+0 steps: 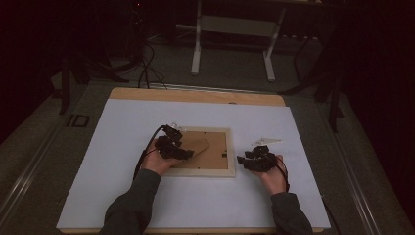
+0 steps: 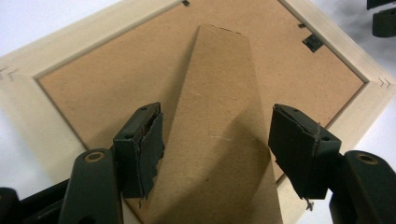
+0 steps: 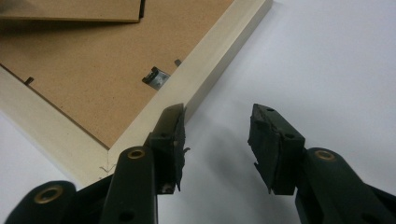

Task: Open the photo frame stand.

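A pale wooden picture frame (image 1: 203,171) lies face down on the white sheet (image 1: 122,147). Its brown backing board (image 2: 116,79) faces up, and a cardboard stand leg (image 2: 219,93) runs across the board. My left gripper (image 1: 186,152) hovers over the frame's left part. In the left gripper view it (image 2: 217,121) is open, its jaws on either side of the stand leg with a gap at each pad. My right gripper (image 1: 244,158) rests just right of the frame. In the right gripper view it (image 3: 217,116) is open over bare sheet, its left jaw close to the frame's rail (image 3: 205,74).
A small clear plastic piece (image 1: 267,142) lies behind the right gripper, and another (image 1: 177,128) sits at the frame's far left corner. A metal clip (image 3: 155,77) is fixed on the backing. The wooden table edge (image 1: 195,96) runs behind the sheet; a white stand (image 1: 234,24) and cables (image 1: 146,63) are on the floor.
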`<state>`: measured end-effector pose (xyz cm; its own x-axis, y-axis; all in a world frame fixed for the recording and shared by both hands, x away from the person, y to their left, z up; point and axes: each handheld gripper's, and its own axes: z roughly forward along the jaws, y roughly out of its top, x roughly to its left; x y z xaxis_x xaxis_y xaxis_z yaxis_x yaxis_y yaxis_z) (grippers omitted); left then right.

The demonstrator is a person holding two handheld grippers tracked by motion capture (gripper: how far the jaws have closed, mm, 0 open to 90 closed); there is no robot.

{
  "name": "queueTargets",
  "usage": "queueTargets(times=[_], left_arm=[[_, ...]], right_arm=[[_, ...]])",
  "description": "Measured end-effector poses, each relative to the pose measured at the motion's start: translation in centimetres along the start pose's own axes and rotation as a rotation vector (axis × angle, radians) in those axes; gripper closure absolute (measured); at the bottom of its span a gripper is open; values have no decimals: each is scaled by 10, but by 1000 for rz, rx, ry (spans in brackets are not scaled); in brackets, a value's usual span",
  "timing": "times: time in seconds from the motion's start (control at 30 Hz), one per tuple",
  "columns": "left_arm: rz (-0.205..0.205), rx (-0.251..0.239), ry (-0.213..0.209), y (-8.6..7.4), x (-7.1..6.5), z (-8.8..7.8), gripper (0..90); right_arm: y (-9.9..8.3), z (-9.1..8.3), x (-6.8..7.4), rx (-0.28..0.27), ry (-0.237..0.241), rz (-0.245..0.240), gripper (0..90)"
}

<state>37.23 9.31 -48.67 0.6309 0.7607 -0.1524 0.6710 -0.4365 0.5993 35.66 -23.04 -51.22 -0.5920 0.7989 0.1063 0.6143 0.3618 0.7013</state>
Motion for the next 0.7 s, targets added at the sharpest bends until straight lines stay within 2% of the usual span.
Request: queueTargets(times=[0.17, 0.4, 0.7], left_arm=[[16, 28, 8, 1, -2, 7, 323], [9, 69, 13, 3, 1, 13, 325], [36, 107, 25, 2, -2, 19, 351]], right_arm=[[0, 0, 0, 2, 0, -1, 552], [0, 1, 0, 3, 2, 0, 551], [0, 2, 1, 5, 5, 1, 551]])
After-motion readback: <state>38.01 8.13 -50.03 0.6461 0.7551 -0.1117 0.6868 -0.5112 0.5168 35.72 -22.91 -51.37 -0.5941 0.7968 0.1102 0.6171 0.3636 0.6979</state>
